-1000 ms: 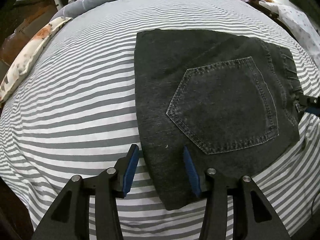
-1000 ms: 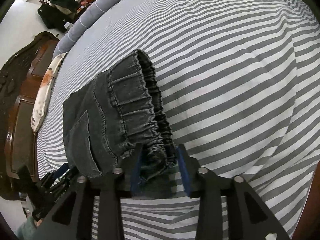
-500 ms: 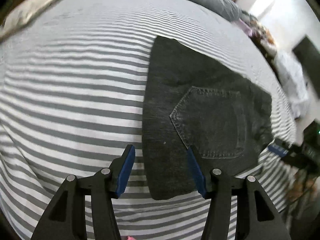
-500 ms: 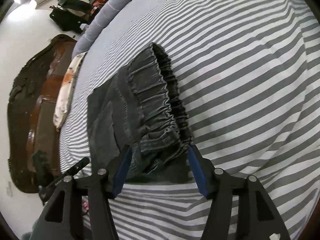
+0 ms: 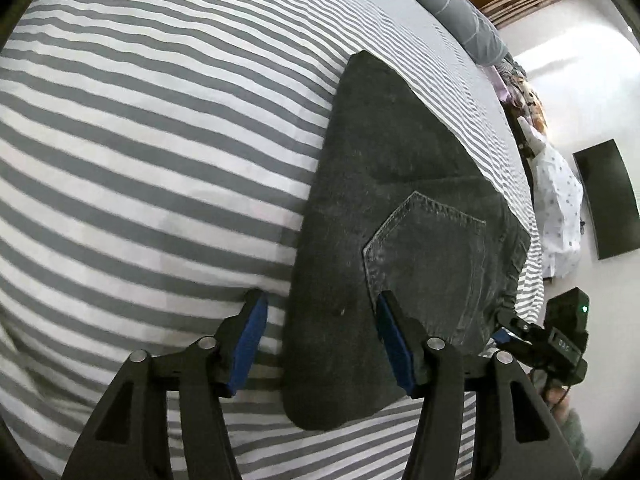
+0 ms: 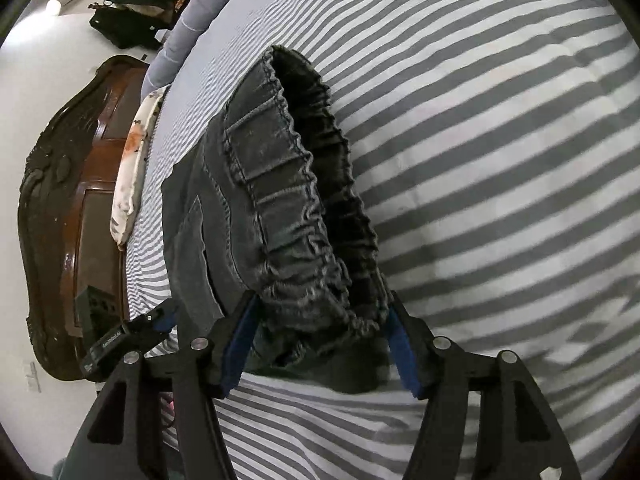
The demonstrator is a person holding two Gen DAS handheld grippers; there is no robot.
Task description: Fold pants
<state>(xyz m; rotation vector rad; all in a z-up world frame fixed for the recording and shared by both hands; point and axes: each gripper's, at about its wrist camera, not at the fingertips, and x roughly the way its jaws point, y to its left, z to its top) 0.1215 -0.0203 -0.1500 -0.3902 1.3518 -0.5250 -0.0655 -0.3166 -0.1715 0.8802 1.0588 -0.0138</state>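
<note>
**Folded pants lie flat on the bed, both grippers loosened at the near edge**

The dark grey denim pants (image 5: 384, 216) lie on the striped bed sheet (image 5: 140, 152), already doubled into a compact, flat bundle with a back pocket (image 5: 432, 264) facing up. They rest on the bed, not lifted, which suits a step where the cloth is let go so a fold can settle.

The left gripper (image 5: 320, 344) hangs over the near end of the bundle, at the folded side away from the waist. Its jaws are opening; the rounded corner of the denim sits between the blue pads, but the pads stand clear of it on both sides and press on nothing.

The right gripper (image 6: 316, 340) is at the gathered elastic waistband (image 6: 296, 200). Its jaws are spread about as wide as the waistband's near end, which lies between them. The pads are right at the cloth's edges, yet the fabric looks slack rather than squeezed, so I judge it released.

Having one gripper at each near corner would let the person pick up both corners evenly for another fold, or simply withdraw if the bundle is small enough.

In the left view, the bundle's long axis runs away from the camera toward the grey bolster (image 5: 452, 4), the waistband forming the long edge to the right and the fold line to the left. The waistband opening faces the bare sheet beside it.
</note>
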